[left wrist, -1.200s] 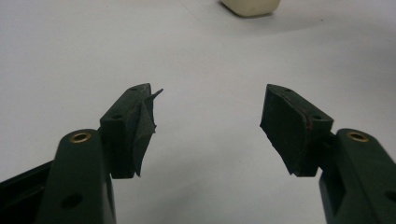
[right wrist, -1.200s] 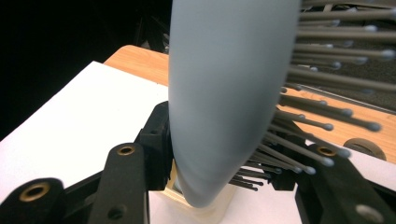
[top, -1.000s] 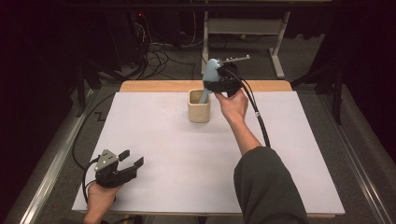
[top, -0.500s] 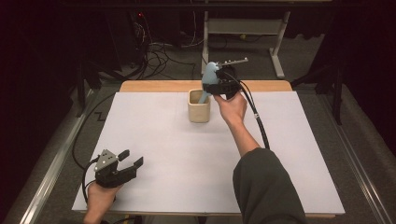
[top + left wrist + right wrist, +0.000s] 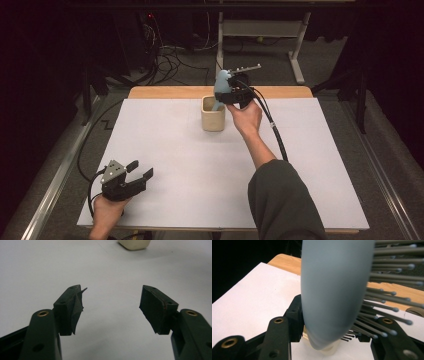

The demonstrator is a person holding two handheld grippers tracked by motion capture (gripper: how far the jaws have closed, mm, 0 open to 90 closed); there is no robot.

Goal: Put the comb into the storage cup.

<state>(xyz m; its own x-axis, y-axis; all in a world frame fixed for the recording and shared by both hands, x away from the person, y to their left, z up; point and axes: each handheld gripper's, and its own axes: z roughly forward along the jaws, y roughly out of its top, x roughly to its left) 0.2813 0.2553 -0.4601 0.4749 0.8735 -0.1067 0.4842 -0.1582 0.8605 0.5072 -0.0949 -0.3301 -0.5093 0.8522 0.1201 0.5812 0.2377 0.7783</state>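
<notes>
A blue-grey hairbrush (image 5: 221,82) stands tilted above a cream cup (image 5: 212,120) at the back middle of the white table top (image 5: 165,145), its handle end dipping into the cup's mouth. My right gripper (image 5: 226,95) is shut on the brush just above the cup. In the right gripper view the brush body (image 5: 332,290) sits between the jaws of the right gripper (image 5: 332,327), its bristles (image 5: 387,302) pointing right. My left gripper (image 5: 141,169) rests at the front left corner, open with nothing in it. In its own view the left gripper (image 5: 111,302) faces bare table, the cup (image 5: 135,243) far ahead.
The wooden table edge (image 5: 165,92) shows behind the white sheet. Cables (image 5: 170,55) lie on the dark floor behind the table, beside a white metal desk frame (image 5: 300,55). A metal rail (image 5: 55,175) runs along the table's left side.
The right hand with the brush has edged slightly left and down toward the cup. The left gripper has stayed put.
</notes>
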